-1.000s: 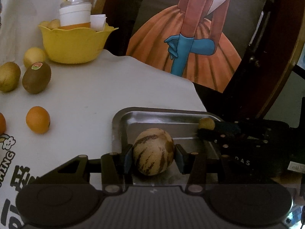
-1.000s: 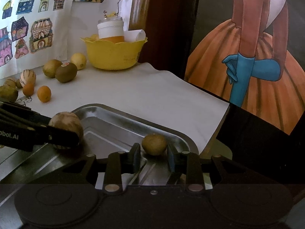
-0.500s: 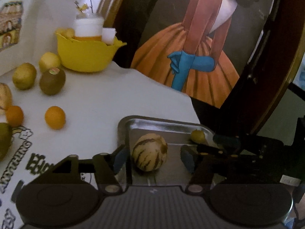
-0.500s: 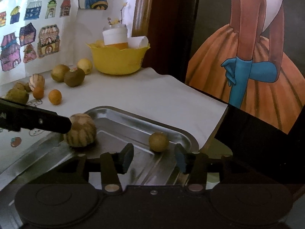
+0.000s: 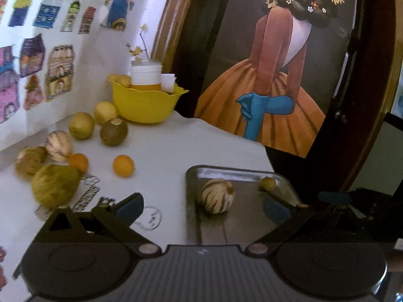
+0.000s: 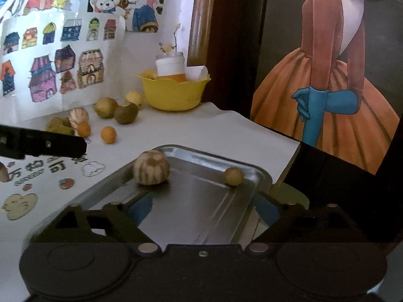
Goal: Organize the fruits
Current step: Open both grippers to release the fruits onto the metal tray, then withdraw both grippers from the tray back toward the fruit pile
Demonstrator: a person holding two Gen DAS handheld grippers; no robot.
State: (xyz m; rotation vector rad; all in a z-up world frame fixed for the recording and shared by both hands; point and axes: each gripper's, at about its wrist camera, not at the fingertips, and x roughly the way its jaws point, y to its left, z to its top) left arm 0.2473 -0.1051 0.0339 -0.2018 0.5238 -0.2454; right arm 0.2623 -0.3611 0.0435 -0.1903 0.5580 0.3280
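Observation:
A metal tray (image 5: 241,226) (image 6: 191,209) lies on the white table near its right edge. A striped melon-like fruit (image 5: 217,195) (image 6: 151,166) rests in it by the left wall, and a small yellow-green fruit (image 5: 268,183) (image 6: 233,176) sits in the far right corner. My left gripper (image 5: 201,207) is open and empty, raised and drawn back from the striped fruit. My right gripper (image 6: 202,207) is open and empty above the tray's near half. Loose fruits lie at the far left: two oranges (image 5: 123,165), a kiwi (image 5: 113,132), lemons, a pear (image 5: 54,185).
A yellow bowl (image 5: 144,103) (image 6: 173,93) with a white jar and paper stands at the table's back. Drawings cover the wall on the left. A painting of a woman in an orange dress (image 5: 274,95) leans behind the table's right edge.
Both grippers opened, letting go of the striped fruit and the small yellow-green fruit in the tray. Both then rose and pulled back; the left one swung leftward.

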